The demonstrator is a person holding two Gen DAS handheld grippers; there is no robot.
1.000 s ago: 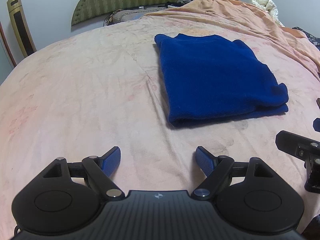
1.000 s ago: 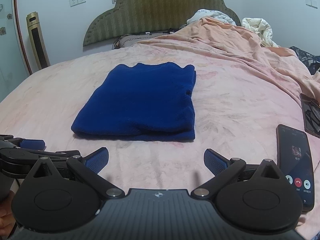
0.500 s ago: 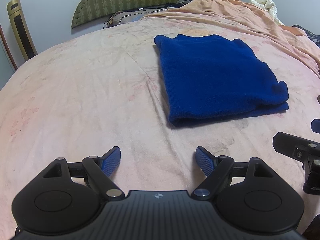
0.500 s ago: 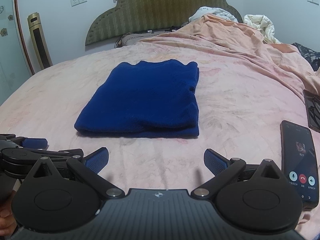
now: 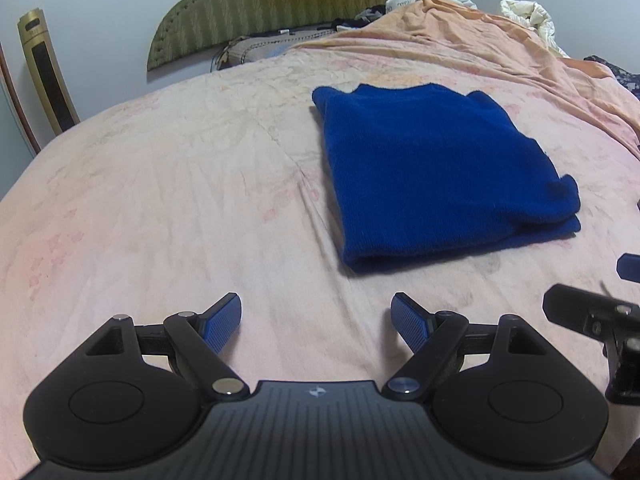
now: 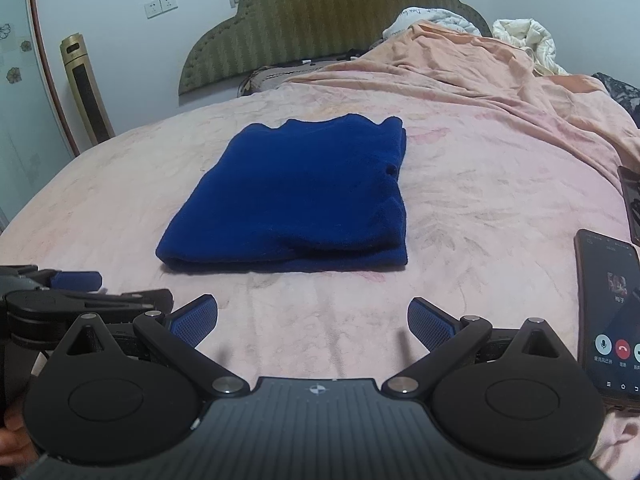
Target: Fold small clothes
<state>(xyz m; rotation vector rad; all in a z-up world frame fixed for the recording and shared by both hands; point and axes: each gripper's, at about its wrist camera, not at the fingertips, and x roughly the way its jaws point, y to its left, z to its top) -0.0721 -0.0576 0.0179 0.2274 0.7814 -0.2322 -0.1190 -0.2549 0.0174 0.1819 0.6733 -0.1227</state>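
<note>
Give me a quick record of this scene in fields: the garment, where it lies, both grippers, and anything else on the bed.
garment: blue sweater, folded into a rectangle, folded edge toward the cameras
surface: pink bedsheet, the sweater lying flat on it
left gripper: open, empty, short of the sweater
right gripper: open, empty, short of the sweater
other items: phone with a lit call screen at the right; orange blanket bunched toward the headboard
</note>
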